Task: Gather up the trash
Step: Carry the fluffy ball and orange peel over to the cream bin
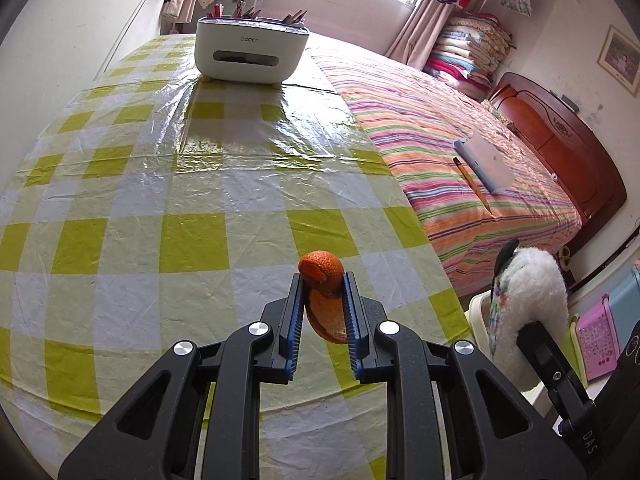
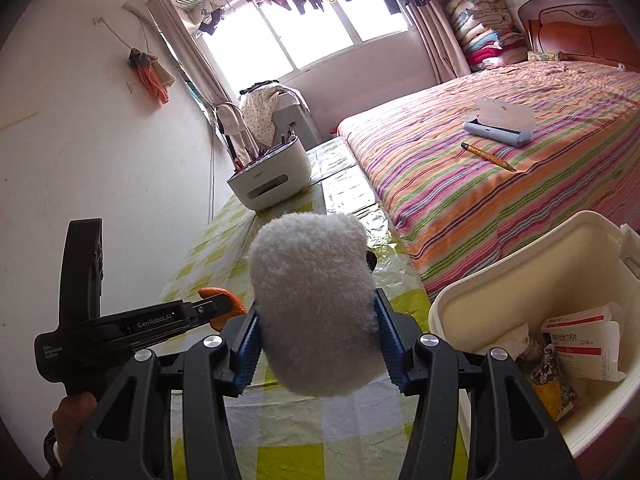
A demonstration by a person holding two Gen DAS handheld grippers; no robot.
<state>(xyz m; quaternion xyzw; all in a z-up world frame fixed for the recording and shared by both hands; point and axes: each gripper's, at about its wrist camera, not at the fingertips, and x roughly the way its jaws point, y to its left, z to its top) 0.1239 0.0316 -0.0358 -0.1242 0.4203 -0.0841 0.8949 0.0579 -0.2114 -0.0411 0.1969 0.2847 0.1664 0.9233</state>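
Orange peel (image 1: 322, 276), one piece, pinched in left tool (image 1: 323, 280); one fluffy white toy (image 2: 312, 304) gripped by right tool (image 2: 318, 320).

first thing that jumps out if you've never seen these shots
The orange peel pinched in the left gripper over the green checked tablecloth stands out first. Next is the fluffy white plush thing filling the right gripper, with the cream bin of packaging scraps just to its right. Behind, a striped bed runs along the table.

Checked-cloth table (image 1: 192, 240) with white organizer (image 1: 252, 50); striped bed (image 1: 440, 152) with pencil (image 1: 472, 184), case (image 1: 484, 162).
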